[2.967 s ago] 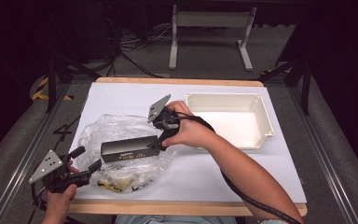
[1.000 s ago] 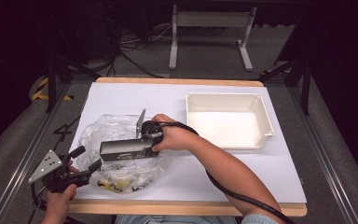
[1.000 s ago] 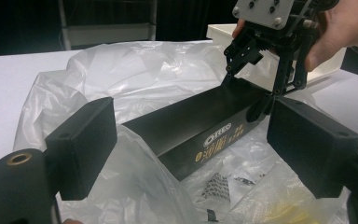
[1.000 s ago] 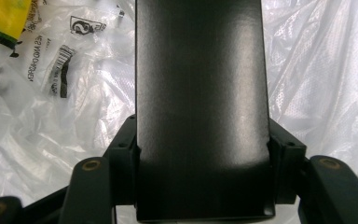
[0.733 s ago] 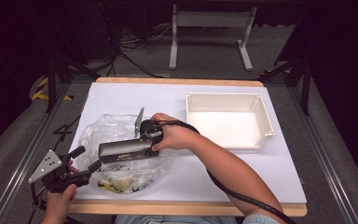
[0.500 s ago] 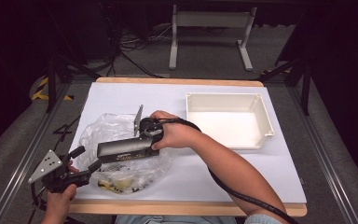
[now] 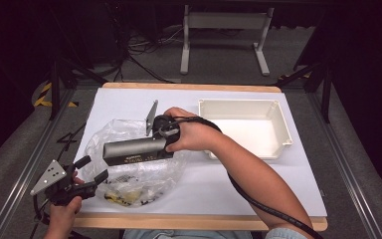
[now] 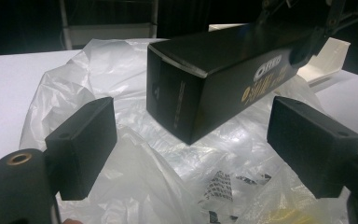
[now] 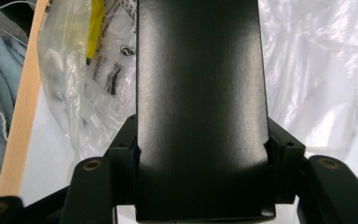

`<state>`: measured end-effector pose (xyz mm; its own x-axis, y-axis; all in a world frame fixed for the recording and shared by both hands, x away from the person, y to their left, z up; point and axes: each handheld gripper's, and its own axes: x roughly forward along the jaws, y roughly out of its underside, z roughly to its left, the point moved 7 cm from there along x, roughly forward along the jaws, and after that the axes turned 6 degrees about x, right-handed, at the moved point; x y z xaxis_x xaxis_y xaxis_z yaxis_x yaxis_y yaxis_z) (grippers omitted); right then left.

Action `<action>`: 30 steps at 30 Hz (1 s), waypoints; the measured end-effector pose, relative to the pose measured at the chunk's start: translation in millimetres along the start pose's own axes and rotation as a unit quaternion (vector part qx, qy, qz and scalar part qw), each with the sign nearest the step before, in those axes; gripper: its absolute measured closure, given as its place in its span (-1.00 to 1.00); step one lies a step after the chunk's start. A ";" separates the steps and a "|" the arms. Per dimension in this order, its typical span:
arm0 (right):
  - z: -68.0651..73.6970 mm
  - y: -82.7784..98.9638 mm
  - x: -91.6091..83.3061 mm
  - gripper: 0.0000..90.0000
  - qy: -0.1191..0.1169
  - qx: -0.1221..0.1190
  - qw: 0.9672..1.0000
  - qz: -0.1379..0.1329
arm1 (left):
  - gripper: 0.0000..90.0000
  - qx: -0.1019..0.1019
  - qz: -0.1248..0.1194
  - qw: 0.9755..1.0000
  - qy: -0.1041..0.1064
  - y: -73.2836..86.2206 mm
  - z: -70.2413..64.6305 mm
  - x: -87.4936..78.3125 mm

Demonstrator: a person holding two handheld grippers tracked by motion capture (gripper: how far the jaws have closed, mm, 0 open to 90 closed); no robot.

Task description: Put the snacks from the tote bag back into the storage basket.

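A long dark box (image 7: 137,149) hangs level above a crumpled clear plastic bag (image 7: 129,174) on the white table sheet. My right gripper (image 7: 163,135) is shut on the box's right end; in the right gripper view its pads squeeze both sides of the box (image 9: 200,112). My left gripper (image 7: 90,172) rests near the table's front left corner, open, with nothing between its pads. In the left gripper view the box (image 8: 223,79) floats beyond the open jaws, over the bag (image 8: 135,154), which holds printed and yellow packets.
A shallow cream tray (image 7: 281,124) stands at the back right of the table. The wooden table edge (image 7: 199,221) runs along the front. A cable (image 7: 258,204) trails from the right gripper along the forearm. Dark floor and stands lie beyond the table.
The right gripper took hold of the dark box and has lifted it up off the bag. The left gripper has stayed put.
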<state>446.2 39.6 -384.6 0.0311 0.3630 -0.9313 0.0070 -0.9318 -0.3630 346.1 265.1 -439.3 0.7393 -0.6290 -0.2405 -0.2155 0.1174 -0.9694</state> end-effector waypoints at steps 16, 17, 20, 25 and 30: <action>-0.4 -5.2 -33.4 -0.03 0.012 -0.014 0.999 -0.030 | -0.63 0.000 -0.001 1.000 -0.001 0.0 0.5 0.3; -0.7 -5.4 -35.8 -0.03 0.015 -0.013 0.999 -0.034 | -0.63 -0.001 -0.001 1.000 -0.001 0.0 0.5 0.3; -0.7 -5.5 -39.4 -0.03 0.013 -0.013 0.999 -0.039 | -0.63 0.000 -0.001 1.000 -0.002 0.0 0.6 0.4; 0.8 -3.2 -49.0 -0.03 0.011 -0.015 0.999 -0.049 | -0.63 0.000 0.003 1.000 -0.002 0.5 0.5 0.4; -0.6 3.9 -56.5 -0.03 0.014 -0.011 0.998 -0.052 | -0.63 0.000 0.004 1.000 -0.003 0.6 0.6 0.5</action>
<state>445.0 15.5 -333.3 0.0577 0.4579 -0.8871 0.0338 -0.8890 -0.4567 346.7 265.3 -440.0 0.7409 -0.6242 -0.2479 -0.2209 0.1220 -0.9676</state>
